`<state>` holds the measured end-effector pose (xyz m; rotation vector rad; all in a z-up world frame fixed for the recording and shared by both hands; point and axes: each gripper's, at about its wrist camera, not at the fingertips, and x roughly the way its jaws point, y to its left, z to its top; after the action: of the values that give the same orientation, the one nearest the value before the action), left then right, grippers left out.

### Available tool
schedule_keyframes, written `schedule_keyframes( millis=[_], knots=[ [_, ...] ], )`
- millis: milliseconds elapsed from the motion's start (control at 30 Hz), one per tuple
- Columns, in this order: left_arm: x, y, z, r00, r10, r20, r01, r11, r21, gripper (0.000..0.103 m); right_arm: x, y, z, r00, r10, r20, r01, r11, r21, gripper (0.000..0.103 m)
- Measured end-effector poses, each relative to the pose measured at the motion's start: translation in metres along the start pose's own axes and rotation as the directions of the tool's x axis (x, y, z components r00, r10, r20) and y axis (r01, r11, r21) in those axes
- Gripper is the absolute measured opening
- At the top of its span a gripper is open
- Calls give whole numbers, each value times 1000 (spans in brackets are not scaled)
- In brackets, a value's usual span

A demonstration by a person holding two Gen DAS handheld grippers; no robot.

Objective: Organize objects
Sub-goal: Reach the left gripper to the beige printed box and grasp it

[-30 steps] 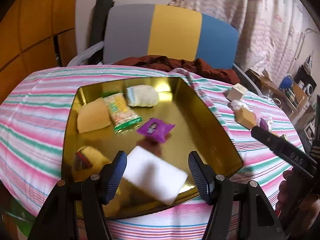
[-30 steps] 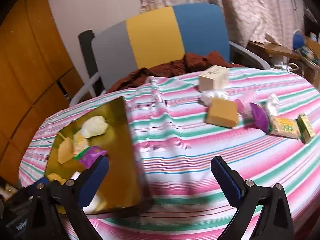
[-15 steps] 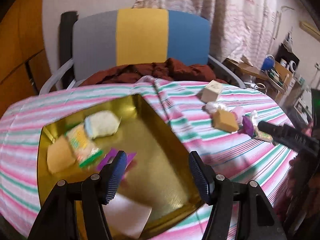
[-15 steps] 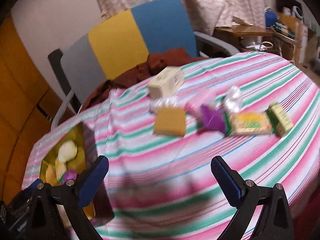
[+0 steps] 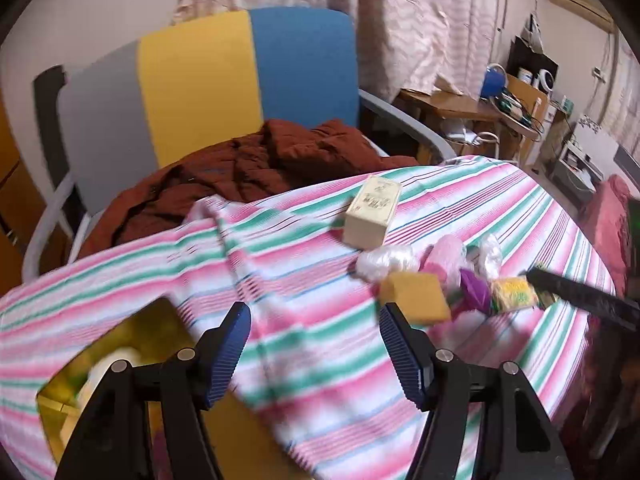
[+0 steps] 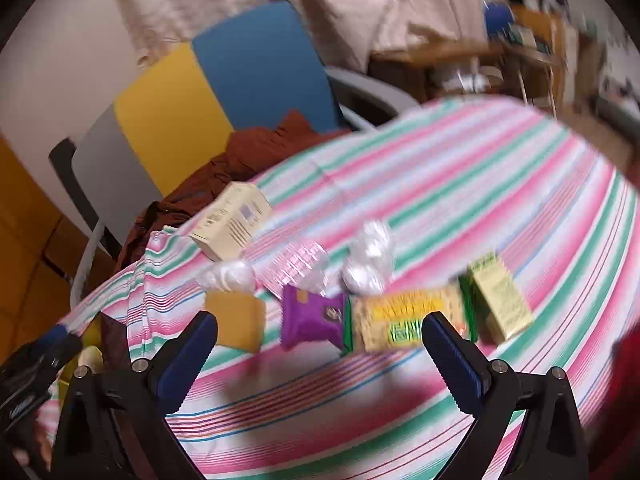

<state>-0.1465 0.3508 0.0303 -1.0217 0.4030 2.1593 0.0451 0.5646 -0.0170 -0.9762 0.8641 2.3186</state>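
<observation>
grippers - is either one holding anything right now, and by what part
Nothing is held. The left gripper and the right gripper are both open with only striped tablecloth between their fingers; the snack packets lie untouched on the cloth.

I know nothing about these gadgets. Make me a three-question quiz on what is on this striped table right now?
1. True or false: the right gripper is clamped on the purple packet.
2. Which item lies farthest back, nearest the chair? A) cream box B) orange block C) green box
3. Fill in: the left gripper holds ____.

Key
1. False: its jaws are wide open, with the packet lying on the tablecloth beyond them.
2. A
3. Nothing: its jaws are open, above the cloth.
</observation>
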Motion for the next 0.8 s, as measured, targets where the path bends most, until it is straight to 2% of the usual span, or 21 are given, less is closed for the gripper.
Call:
schedule_keyframes(
  millis=[100,267,400,567,633,800],
  knots=[
    [29,-10,20,1000,-21,-11,21,1000,22,70,-2,-2,1,999,52,0,-52,999,13,103],
    [69,-36,51,1000,-24,-19,27,993,113,78,1,5,-2,992,121,-43,-122,993,-3,103],
    [103,-55,72,999,-9,-31,14,982,186,81,3,9,-3,986,152,-70,-153,988,-16,103],
    [144,-65,84,996,8,-93,14,972,236,81,3,8,-4,981,175,-83,-177,984,-11,103],
    [158,-68,88,993,-8,-116,35,970,240,80,4,6,-4,980,175,-92,-175,985,2,103],
    [191,-73,94,984,-2,-177,45,970,237,62,8,2,-3,979,174,-109,-172,985,27,103]
  ],
)
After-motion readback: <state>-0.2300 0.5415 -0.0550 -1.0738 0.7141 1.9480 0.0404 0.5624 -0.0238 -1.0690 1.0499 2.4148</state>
